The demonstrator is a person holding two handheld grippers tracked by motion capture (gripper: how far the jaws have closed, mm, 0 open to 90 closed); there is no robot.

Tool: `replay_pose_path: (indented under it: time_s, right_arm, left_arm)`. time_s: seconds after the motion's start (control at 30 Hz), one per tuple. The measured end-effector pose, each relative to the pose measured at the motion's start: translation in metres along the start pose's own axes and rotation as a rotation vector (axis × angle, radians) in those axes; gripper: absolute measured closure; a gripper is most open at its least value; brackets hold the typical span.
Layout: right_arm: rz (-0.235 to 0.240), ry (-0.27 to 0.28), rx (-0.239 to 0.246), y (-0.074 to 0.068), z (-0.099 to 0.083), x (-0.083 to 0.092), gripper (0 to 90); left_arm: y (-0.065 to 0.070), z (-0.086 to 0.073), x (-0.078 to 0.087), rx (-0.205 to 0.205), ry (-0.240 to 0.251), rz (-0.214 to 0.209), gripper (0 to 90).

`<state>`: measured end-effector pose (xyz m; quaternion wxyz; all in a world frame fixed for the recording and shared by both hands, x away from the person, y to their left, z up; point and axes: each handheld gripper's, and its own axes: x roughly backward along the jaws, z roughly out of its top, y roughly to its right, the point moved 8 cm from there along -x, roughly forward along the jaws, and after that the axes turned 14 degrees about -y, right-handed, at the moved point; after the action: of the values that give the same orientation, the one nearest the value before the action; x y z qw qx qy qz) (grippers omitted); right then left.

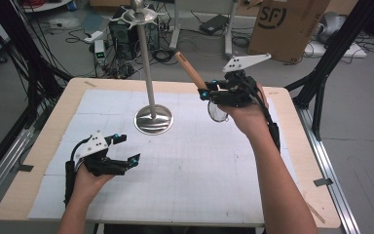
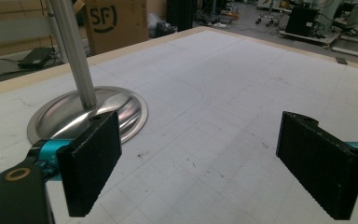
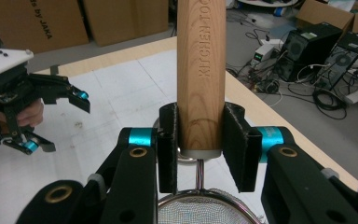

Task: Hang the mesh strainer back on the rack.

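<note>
Here the right gripper (image 3: 199,140) clamps the strainer's (image 3: 200,70) handle, pointing up-left.

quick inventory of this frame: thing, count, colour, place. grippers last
Stand: 1, silver, round base on the mat left of centre, pole upright.
Strainer: 1, wooden handle and metal mesh, held above the table's right side, handle tilted up and away.
Mat: 1, white with grid lines, covering the tabletop.
Table: 1, light wood edge.
Cardboard box: 1, brown, floor beyond the table, right.
Computer tower: 1, dark, floor behind the stand.
Left gripper: 1, black, near left, fingers apart, nothing between.
Right gripper: 1, black, fingers closed on the strainer's handle.
</note>
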<state>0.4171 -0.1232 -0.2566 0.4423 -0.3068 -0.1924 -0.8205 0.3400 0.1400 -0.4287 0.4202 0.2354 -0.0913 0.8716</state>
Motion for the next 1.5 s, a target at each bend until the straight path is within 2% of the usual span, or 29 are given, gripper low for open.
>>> replay_pose_path:
  time_s: [0.4, 0.47, 0.7, 0.97, 1.37, 1.5]
  right_arm:
    - [0.0, 0.049, 0.007, 0.004, 0.023, 0.003, 68.6]
    - [0.008, 0.052, -0.004, 0.004, 0.027, 0.003, 68.6]
    - [0.008, 0.057, 0.013, 0.006, 0.038, 0.003, 68.6]
    - [0.014, 0.057, 0.037, 0.006, 0.052, 0.003, 68.6]
    - [-0.012, 0.043, 0.064, 0.007, 0.072, 0.006, 68.5]
    - [-0.015, 0.029, 0.079, 0.008, 0.081, 0.002, 68.5]
  left_arm:
    - [0.0, 0.0, 0.0, 0.006, 0.003, 0.0, 14.7]
    - [0.0, 0.0, 0.001, 0.006, 0.004, 0.001, 14.7]
    - [0.0, 0.0, 0.001, 0.004, 0.006, -0.001, 14.7]
    - [0.001, 0.001, 0.002, 0.004, 0.007, -0.003, 14.7]
    - [0.002, 0.001, 0.002, 0.003, 0.011, -0.008, 14.7]
    - [0.002, 0.001, 0.003, 0.002, 0.008, -0.009, 14.7]
